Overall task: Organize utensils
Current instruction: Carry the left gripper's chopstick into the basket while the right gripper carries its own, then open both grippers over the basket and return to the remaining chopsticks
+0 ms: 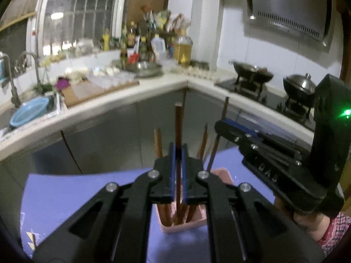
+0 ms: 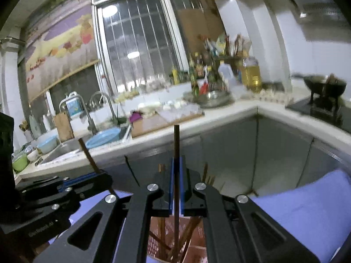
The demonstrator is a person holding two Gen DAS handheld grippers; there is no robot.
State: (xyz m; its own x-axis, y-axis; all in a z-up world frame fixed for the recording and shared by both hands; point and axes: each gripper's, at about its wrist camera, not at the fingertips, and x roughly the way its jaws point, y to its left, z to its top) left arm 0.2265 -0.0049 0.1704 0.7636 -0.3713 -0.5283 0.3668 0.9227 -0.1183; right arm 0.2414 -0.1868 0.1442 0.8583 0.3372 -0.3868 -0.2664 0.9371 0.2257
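Note:
In the left wrist view my left gripper [image 1: 178, 149] is shut on a brown chopstick [image 1: 178, 120] that stands upright. Its lower end reaches into a pink holder [image 1: 197, 221] with several more chopsticks. To the right, a hand holds my right gripper [image 1: 219, 125], shut on a darker chopstick [image 1: 224, 107]. In the right wrist view my right gripper [image 2: 176, 162] grips that dark chopstick [image 2: 176, 140] over the holder [image 2: 196, 246]. The left gripper [image 2: 105, 175] shows at the left with its brown chopstick [image 2: 86, 153].
The holder stands on a purple table [image 1: 65, 197]. Beyond runs an L-shaped white counter [image 1: 153, 87] with a sink, a blue bowl [image 1: 29, 111], a cutting board [image 1: 92, 88], bottles and a metal bowl. Woks [image 1: 252, 72] sit on the stove at right under a hood [image 1: 289, 15].

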